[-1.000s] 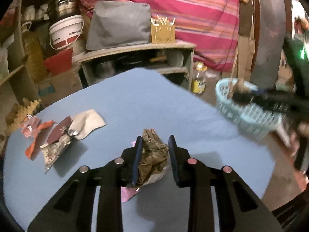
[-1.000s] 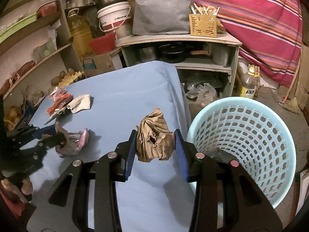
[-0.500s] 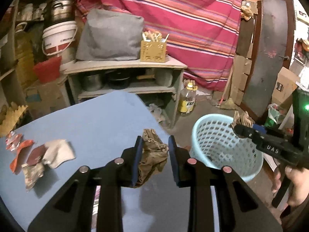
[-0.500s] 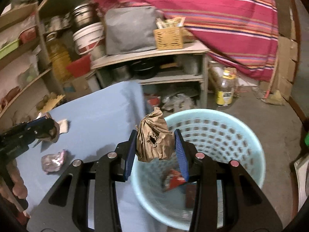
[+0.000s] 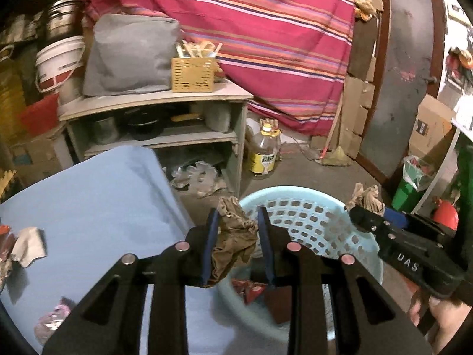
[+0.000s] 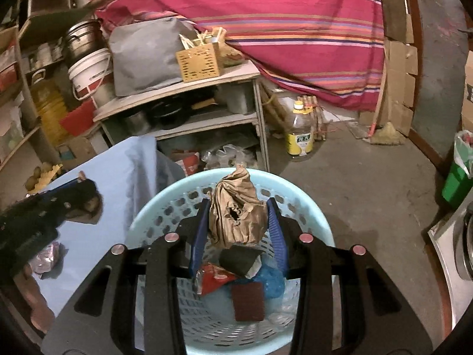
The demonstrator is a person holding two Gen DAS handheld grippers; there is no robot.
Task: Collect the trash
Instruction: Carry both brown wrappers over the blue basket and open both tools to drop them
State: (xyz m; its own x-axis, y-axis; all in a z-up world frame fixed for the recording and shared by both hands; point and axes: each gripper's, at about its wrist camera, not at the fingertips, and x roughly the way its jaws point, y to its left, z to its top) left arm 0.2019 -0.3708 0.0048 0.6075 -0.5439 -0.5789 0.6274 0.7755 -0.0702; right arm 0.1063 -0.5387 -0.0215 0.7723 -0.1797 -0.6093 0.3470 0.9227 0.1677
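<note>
Above basket (image 6: pixel 298 198), right tool (image 6: pixel 236 222) clamps crumpled brown paper (image 6: pixel 236 216).

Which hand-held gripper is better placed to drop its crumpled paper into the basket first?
Right: the right hand-held gripper holds its crumpled brown paper above the light blue basket; the left hand-held gripper sits at its rim.

A blue-covered table (image 5: pixel 97 195) bears a pale crumpled scrap (image 5: pixel 28 245) near its left edge and a pinkish wrapper (image 5: pixel 51 322) close by. Beside the table, a light blue basket (image 6: pixel 298 195) and an oil bottle (image 6: pixel 300 130) stand on the concrete floor (image 6: pixel 369 189).
</note>
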